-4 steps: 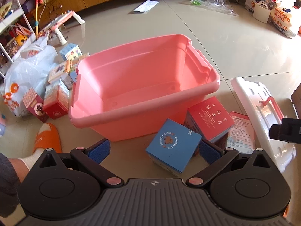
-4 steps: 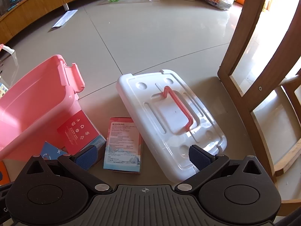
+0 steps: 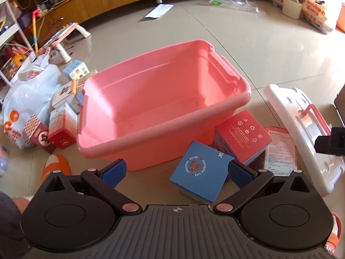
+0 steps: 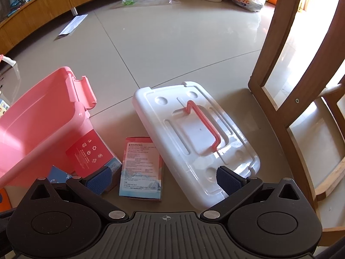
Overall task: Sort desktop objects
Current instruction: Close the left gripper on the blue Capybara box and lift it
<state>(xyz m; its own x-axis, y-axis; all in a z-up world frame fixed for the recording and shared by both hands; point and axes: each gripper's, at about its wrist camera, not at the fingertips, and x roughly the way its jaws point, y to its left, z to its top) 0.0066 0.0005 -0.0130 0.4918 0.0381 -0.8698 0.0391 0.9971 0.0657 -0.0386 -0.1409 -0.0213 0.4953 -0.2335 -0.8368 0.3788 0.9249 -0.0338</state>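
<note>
An empty pink bin stands on the floor ahead of my left gripper, which is open. A blue box lies tilted between its fingers, close to the right finger. Behind the blue box a red box leans on the bin. My right gripper is open above a flat pink-and-blue box, not touching it. The white lid with a pink handle lies under the right finger. The bin and red box sit at left there.
Several small boxes and a white plastic bag crowd the bin's left side. An orange slipper is near the left finger. A wooden chair frame stands at the right. Bags and a wooden cabinet line the far wall.
</note>
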